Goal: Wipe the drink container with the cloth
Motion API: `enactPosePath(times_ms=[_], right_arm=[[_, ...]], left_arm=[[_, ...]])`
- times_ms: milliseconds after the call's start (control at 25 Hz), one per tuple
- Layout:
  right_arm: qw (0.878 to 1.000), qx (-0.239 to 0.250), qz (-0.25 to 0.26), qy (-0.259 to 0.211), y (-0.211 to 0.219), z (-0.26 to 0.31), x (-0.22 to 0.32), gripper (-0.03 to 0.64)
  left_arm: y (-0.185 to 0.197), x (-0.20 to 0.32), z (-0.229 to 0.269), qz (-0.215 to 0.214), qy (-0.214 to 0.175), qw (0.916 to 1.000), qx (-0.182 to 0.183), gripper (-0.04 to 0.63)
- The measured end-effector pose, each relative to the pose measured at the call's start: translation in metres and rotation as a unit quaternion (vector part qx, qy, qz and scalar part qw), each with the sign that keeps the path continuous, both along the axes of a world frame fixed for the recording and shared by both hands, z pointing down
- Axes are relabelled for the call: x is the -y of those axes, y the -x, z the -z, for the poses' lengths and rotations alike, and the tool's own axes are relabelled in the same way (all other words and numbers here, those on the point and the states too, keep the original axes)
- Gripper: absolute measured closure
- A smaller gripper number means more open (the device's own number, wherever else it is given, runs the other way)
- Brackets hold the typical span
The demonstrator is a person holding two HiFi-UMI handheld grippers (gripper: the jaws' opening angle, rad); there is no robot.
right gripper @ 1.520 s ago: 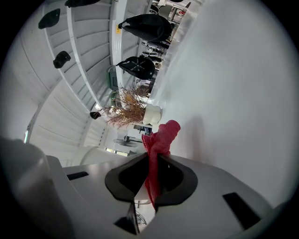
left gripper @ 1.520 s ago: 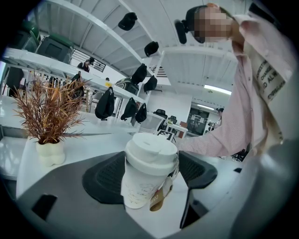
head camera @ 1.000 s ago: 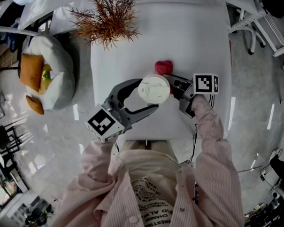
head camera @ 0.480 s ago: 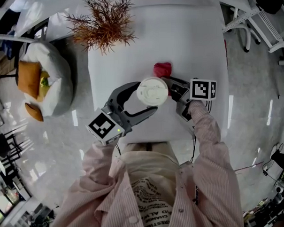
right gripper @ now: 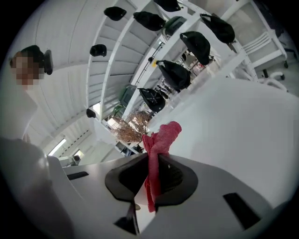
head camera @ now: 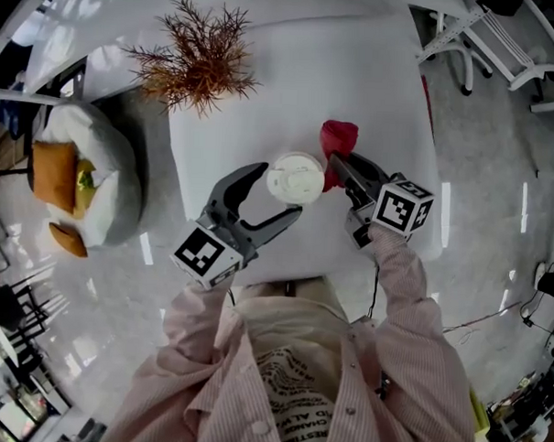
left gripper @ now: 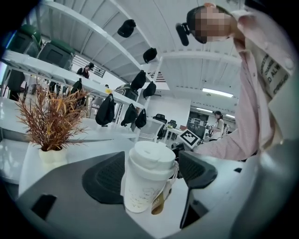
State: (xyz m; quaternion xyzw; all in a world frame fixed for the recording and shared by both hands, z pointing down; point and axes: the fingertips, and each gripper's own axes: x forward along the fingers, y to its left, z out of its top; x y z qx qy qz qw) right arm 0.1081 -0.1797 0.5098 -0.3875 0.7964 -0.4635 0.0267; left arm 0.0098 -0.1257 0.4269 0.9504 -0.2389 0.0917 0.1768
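Head view: the cup [head camera: 295, 177] stands on the table [head camera: 375, 73] between the left tool's [head camera: 278, 192] spread jaws, with the right tool [head camera: 342, 165] and its cloth [head camera: 338, 136] just beside.
Left gripper view: the jaws are apart around the cup.
Right gripper view: the jaws are clamped on the cloth.
Wiping seems about to begin; next, the cloth must be pressed against the cup's side.

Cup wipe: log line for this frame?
left hand-held gripper: open, cup between jaws | right hand-held gripper: shut on cloth | cloth: beside cup
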Motion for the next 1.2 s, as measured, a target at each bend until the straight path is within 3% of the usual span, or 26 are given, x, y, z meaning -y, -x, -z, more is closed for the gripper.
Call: enactPosePath(times_ms=[320,440,560,680,960,1200], right_arm=[[0.992,-0.06,-0.034,-0.107,-0.01,0.06,-0.02,0.575],[0.986,-0.083,-0.044,-0.137,-0.01,0.084,-0.033,0.575],[0.98,-0.097,-0.048,-0.169,-0.009,0.107,-0.041,0.575],[0.973,-0.111,-0.049,-0.195,-0.006,0.128,-0.05,0.575],[0.96,-0.139,-0.033,-0.241,0.0,0.166,-0.072,0.575],[0.951,-0.148,-0.049,-0.268,-0.007,0.193,-0.083,0.575]], left_arm=[[0.017,-0.008,0.023,0.006,-0.035,0.9992,0.015,0.251],[0.025,-0.012,0.036,0.023,-0.049,0.9984,0.02,0.433],[0.029,-0.015,0.047,0.027,-0.057,0.9978,0.018,0.442],[0.034,-0.016,0.061,0.047,-0.068,0.9962,0.028,0.54],[0.037,-0.023,0.085,0.055,-0.082,0.9944,0.039,0.581],[0.042,-0.024,0.101,0.062,-0.095,0.9923,0.049,0.586]])
